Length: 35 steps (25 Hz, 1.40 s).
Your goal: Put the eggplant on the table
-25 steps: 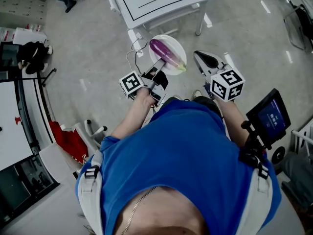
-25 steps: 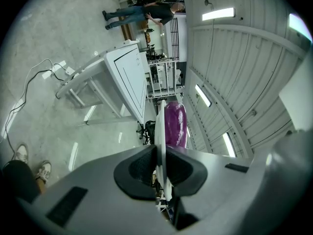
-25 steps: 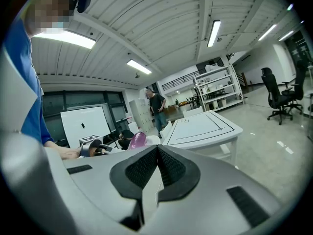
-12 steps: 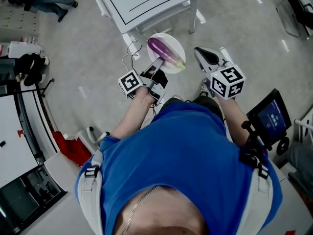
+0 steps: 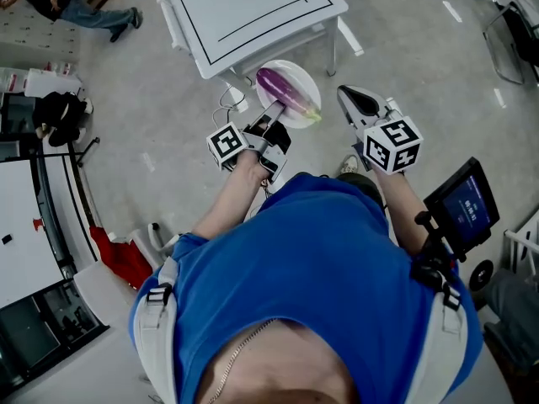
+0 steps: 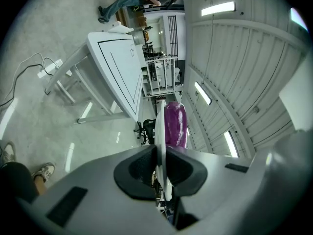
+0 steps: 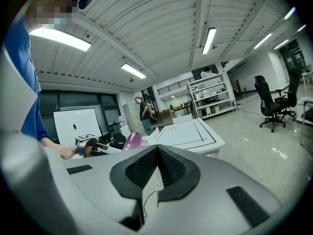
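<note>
While on plate (image 5: pixel 299 74), eggplant (image 5: pixel 285 91) tip twd table (image 5: pixel 253 7)

The right gripper's (image 7: pixel 157 149) jaws are seen pressed together, with nothing held between them. Ahead, a white table (image 7: pixel 191 133) marked with black lines is seen. Ahead to the left, a purple eggplant (image 7: pixel 131 141) and a white plate (image 7: pixel 151 133) are shown, with the left gripper (image 7: pixel 92 146) further left.

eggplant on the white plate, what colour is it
Glossy purple eggplant with a pale green stem end, on the round white plate; clearest in the head view.
</note>
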Each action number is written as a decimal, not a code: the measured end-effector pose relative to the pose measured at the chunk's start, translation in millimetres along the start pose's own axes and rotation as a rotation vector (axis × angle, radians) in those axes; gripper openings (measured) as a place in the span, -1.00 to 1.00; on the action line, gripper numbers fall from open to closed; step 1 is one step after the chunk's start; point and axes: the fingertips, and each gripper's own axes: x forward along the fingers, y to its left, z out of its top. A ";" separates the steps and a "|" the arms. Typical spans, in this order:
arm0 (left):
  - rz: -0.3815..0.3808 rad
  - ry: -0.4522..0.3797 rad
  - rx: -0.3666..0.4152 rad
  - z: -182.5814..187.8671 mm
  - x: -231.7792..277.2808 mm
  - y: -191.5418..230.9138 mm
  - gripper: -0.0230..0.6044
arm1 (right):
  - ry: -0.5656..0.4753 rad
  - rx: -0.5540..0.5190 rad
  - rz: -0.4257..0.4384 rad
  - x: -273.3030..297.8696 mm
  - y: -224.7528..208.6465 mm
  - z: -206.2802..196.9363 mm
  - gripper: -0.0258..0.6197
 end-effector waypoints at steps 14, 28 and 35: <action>0.017 -0.029 -0.026 -37.5 135.8 -11.7 -0.83 | 0.027 0.010 0.039 -23.1 -131.9 24.2 -0.92; 0.033 0.024 -0.029 -35.5 170.8 -9.5 -0.82 | 0.014 0.043 -0.022 -27.2 -164.1 24.5 -0.92; 0.040 0.046 -0.016 3.8 230.5 -4.9 -0.83 | 0.018 0.035 -0.049 8.1 -216.0 50.5 -0.92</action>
